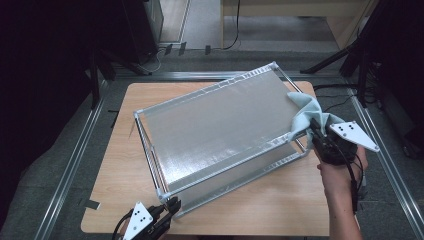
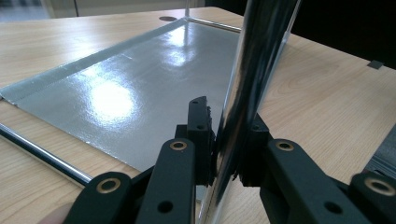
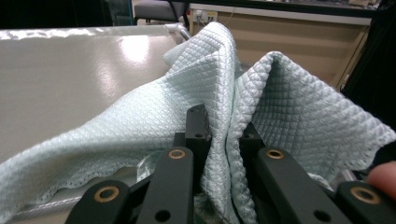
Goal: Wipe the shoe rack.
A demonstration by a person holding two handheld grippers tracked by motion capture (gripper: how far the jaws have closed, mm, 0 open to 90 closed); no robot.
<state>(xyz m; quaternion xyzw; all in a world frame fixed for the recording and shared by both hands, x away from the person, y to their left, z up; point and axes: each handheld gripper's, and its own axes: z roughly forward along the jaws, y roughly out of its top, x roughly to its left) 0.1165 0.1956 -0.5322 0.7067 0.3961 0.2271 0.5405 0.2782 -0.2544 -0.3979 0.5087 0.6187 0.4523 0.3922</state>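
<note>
on a wooden table (image 1: 280,205), the left gripper (image 1: 172,205) clamps the near corner post of a metal shelf rack (image 1: 215,130) lying askew across the tabletop, while the right gripper (image 1: 314,131) pinches a pale green cloth (image 1: 306,109) draped over the rack's far right edge.

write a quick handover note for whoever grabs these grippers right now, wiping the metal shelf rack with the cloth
Left gripper: shut on a chrome corner post of the shelf rack, steadying it at the near left corner.
Right gripper: shut on the pale green cloth, at the rack's right end.
Rack sits at an angle on the wooden table; the cloth drapes over the right edge of the top shelf.
Done: rack braced, cloth gripped and on the top shelf.
Left: probably wiping across the top shelf; how much is already wiped can't be told. The lower shelf may follow.
</note>
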